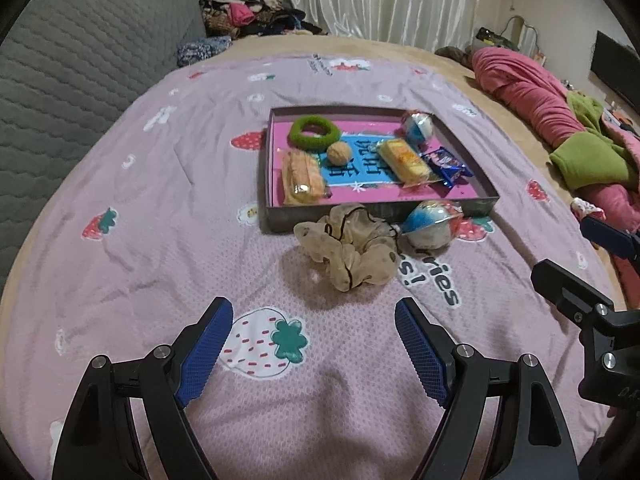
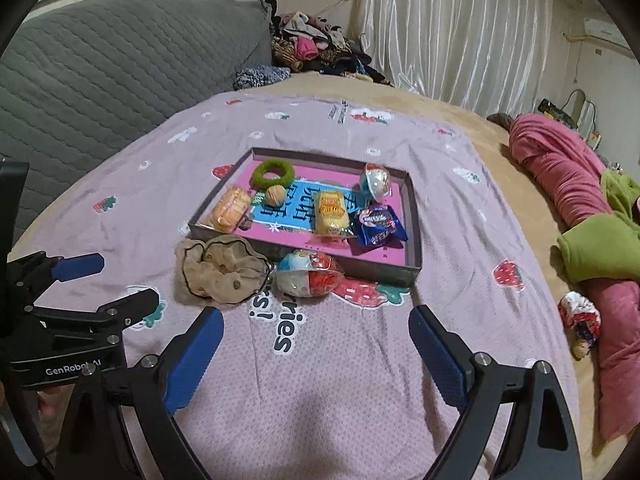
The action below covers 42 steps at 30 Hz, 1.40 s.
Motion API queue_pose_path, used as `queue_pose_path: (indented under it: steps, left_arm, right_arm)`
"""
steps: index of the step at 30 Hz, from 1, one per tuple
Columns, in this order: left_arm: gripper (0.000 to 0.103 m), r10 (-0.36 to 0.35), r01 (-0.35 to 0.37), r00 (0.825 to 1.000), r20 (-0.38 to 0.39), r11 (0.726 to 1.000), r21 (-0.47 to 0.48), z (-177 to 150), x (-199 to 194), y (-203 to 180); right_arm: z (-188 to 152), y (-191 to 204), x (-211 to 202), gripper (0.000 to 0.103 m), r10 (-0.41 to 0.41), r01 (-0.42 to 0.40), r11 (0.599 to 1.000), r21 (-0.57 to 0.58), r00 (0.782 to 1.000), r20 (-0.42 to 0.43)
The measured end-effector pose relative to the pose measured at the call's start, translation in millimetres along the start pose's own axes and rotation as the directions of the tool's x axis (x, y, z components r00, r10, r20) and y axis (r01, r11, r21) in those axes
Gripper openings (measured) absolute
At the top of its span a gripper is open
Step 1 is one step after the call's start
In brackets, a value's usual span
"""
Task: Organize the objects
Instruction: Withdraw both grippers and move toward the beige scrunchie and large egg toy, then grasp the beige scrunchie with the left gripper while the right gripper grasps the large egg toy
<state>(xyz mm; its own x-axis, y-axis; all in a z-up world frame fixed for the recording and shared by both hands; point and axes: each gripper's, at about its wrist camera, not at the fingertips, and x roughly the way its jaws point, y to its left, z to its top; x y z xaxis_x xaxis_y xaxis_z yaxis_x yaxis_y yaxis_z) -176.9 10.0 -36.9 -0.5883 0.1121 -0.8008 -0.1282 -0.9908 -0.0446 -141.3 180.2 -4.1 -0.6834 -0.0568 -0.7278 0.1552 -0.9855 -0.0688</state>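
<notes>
Against the tray's [image 1: 372, 216] near wall on the bedspread [image 1: 160, 184] lie a beige scrunchie [image 1: 352, 248] and, touching its right, a foil-wrapped egg [image 1: 430, 228]. Left gripper [image 1: 314, 350], wide and empty, faces the scrunchie; right gripper [image 2: 316, 354], likewise wide, faces the egg.

light: dim, warm indoor, even
shadows: soft dark patch on bedspread [image 1: 160, 184] at bottom centre, both views
glare: sheen on curtain [image 2: 452, 28], upper right
blur: mild softness, tray [image 1: 276, 200] contents slightly smeared
distortion: strong fisheye, black vignette corners
</notes>
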Motion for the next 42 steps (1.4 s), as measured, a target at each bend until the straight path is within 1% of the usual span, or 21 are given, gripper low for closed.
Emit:
queue_pose_path:
  steps: [5, 18, 24, 27, 30, 35, 42]
  left_arm:
    - [0.084, -0.003, 0.003, 1.000, -0.025, 1.000, -0.006, 5, 24, 3]
    - [0.084, -0.026, 0.026, 0.999, -0.042, 1.000, -0.016, 26, 67, -1]
    - [0.084, -0.029, 0.029, 0.999, -0.043, 0.999, -0.016, 31, 80, -3]
    - [0.084, -0.018, 0.017, 0.999, -0.041, 1.000, -0.013, 32, 87, -3]
    - [0.084, -0.023, 0.022, 0.999, -0.046, 0.999, -0.024, 35, 94, 1]
    - [0.084, -0.026, 0.025, 0.999, -0.047, 1.000, -0.018, 39, 106, 4]
    - [0.084, -0.047, 0.045, 0.997, -0.054, 0.998, -0.041, 41, 123, 8]
  right_arm:
    - [-1, -5, 28, 0.094, 0.016, -0.015, 0.999, 0.032, 0.999, -0.029]
    - [4, -15, 84, 0.094, 0.044, -0.038, 0.995, 0.088, 0.997, -0.070]
    - [9, -20, 99, 0.094, 0.069, -0.058, 0.988, 0.141, 0.995, -0.074]
    - [12, -19, 105, 0.094, 0.062, -0.050, 0.987, 0.152, 0.995, -0.075]
    - [16, -20, 112, 0.094, 0.057, -0.044, 0.985, 0.169, 0.995, -0.077]
    - [16, -25, 127, 0.094, 0.077, -0.055, 0.975, 0.216, 0.993, -0.094]
    - [14, -28, 148, 0.094, 0.115, -0.083, 0.963, 0.257, 0.987, -0.111]
